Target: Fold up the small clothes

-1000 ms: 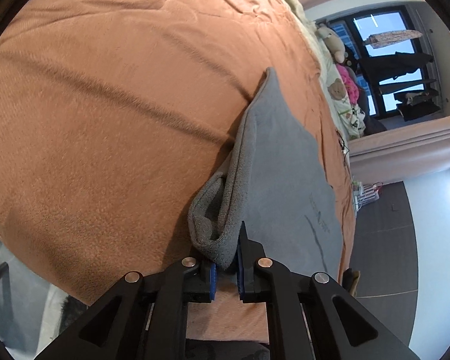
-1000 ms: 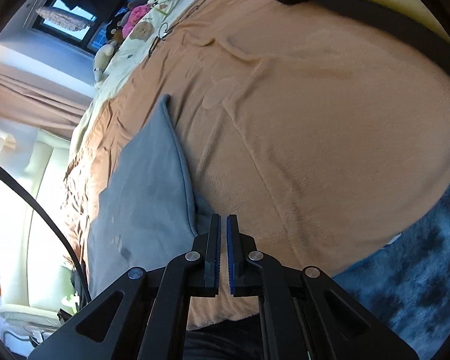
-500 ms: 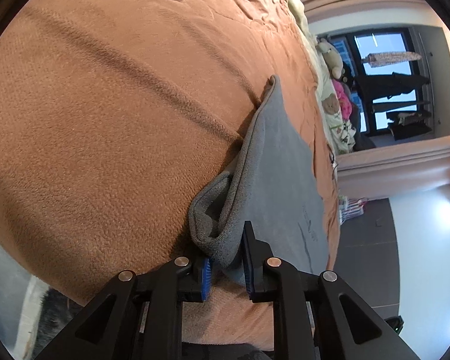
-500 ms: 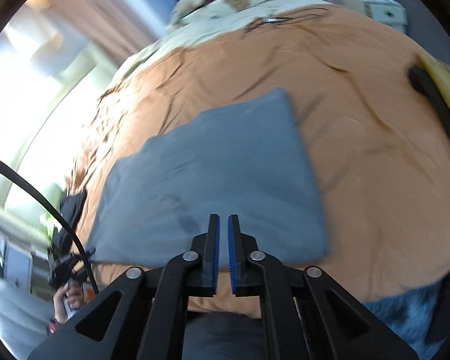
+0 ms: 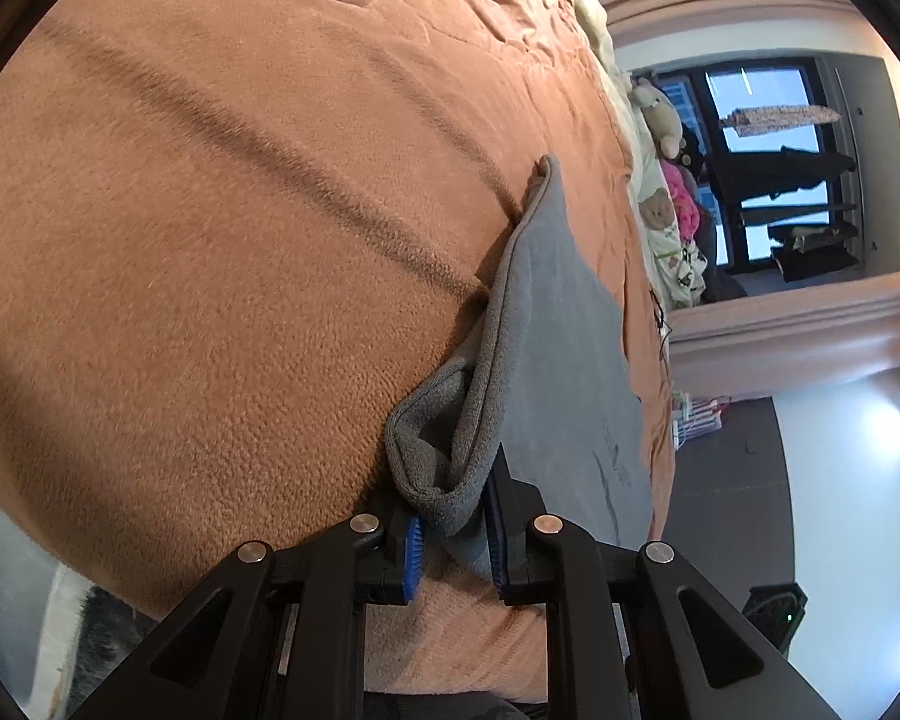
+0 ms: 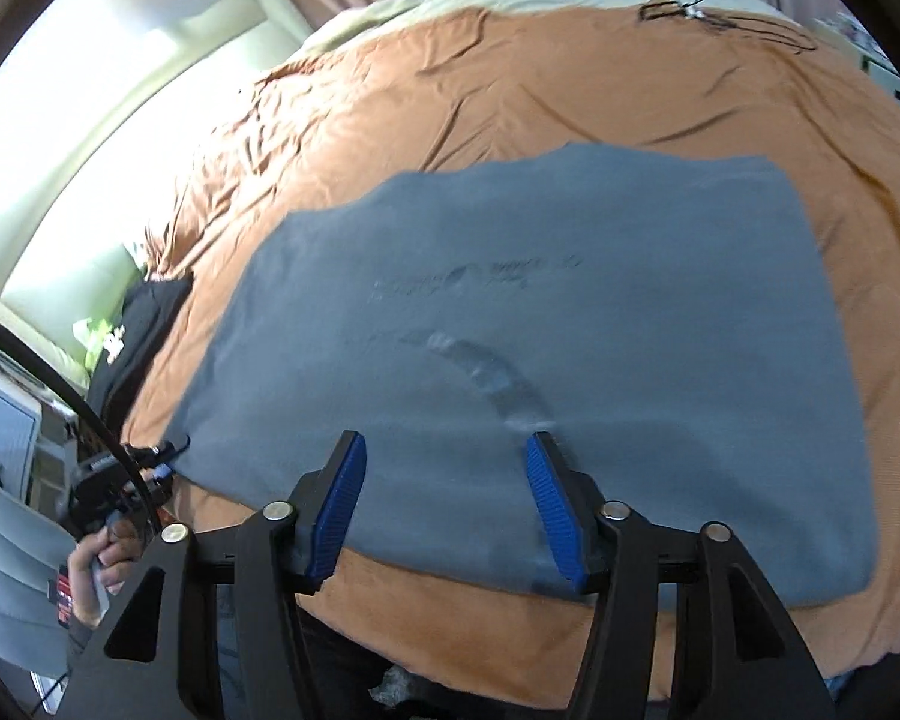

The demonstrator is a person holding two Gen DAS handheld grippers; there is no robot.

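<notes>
A grey cloth (image 6: 540, 324) lies folded flat on an orange blanket (image 6: 510, 90) on a bed. In the left wrist view my left gripper (image 5: 453, 531) holds a bunched corner of the grey cloth (image 5: 564, 360) between its blue pads, its jaws a little parted around the thick fold. In the right wrist view my right gripper (image 6: 447, 501) is open wide and empty, its blue pads (image 6: 342, 504) hovering over the near edge of the cloth. The left gripper and the hand holding it (image 6: 99, 546) show at the cloth's left corner.
Soft toys and a patterned pillow (image 5: 666, 216) lie at the head of the bed by a dark window (image 5: 774, 168). A black garment (image 6: 138, 324) lies at the bed's left edge. A black cable (image 6: 720, 18) lies on the far blanket.
My right gripper has let go of the cloth corner, swung round to face the cloth from its near edge, and opened wide. My left gripper's jaws have parted slightly on the corner.
</notes>
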